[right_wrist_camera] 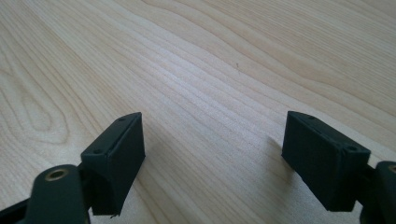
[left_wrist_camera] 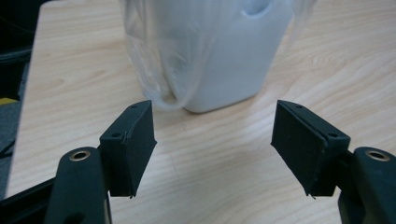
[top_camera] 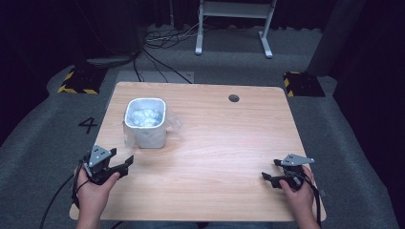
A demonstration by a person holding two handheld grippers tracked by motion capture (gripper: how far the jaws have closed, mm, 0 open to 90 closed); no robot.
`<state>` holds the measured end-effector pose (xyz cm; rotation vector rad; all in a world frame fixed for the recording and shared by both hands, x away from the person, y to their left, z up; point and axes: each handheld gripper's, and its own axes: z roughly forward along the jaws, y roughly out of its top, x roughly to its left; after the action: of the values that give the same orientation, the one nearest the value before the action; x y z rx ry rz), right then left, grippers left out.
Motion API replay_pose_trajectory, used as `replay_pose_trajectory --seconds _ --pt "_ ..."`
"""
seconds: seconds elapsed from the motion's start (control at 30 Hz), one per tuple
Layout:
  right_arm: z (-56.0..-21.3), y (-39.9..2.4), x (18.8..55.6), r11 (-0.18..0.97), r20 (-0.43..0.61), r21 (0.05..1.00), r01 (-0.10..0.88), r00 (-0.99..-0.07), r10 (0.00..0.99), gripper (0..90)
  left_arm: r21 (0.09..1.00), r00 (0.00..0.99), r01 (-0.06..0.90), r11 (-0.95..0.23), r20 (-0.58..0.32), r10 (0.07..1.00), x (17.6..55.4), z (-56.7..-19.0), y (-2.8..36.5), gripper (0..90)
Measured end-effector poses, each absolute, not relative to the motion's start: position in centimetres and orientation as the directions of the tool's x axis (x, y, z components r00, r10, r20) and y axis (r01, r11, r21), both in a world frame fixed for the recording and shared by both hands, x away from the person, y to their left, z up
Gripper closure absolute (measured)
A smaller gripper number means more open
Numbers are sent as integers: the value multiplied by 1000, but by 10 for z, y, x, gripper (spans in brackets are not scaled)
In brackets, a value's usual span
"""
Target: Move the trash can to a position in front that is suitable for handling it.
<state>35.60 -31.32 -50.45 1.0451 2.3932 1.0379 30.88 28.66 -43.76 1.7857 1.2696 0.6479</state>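
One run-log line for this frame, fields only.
scene: white bin with clear liner on table | left gripper: open, empty, facing bin | right gripper: open, empty, over bare wood

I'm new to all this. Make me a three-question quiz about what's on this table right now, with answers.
1. True or false: the left tool is clamped on the white bin.
2. What lines the white bin? A) clear plastic bag B) newspaper C) cloth
3. Which tool is nearer the bin?

Key
1. False. In the left gripper view its jaws stand apart with bare table between them, and the bin stands beyond them.
2. A. The clear plastic bag drapes over the rim and down the outside.
3. The left tool. The right tool sits open at the table's near right corner, far from the bin.
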Motion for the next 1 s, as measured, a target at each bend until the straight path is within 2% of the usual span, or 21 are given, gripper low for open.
replay_pose_trajectory --seconds 0.3,1.0 --pt "-505 -313 356 466 -10 733 496 -677 736 211 884 340 448 -136 -28 940 322 -408 294 305" --pt "-505 -313 356 465 -10 733 497 -676 737 210 913 339 382 -144 6 941 355 -367 295 309"
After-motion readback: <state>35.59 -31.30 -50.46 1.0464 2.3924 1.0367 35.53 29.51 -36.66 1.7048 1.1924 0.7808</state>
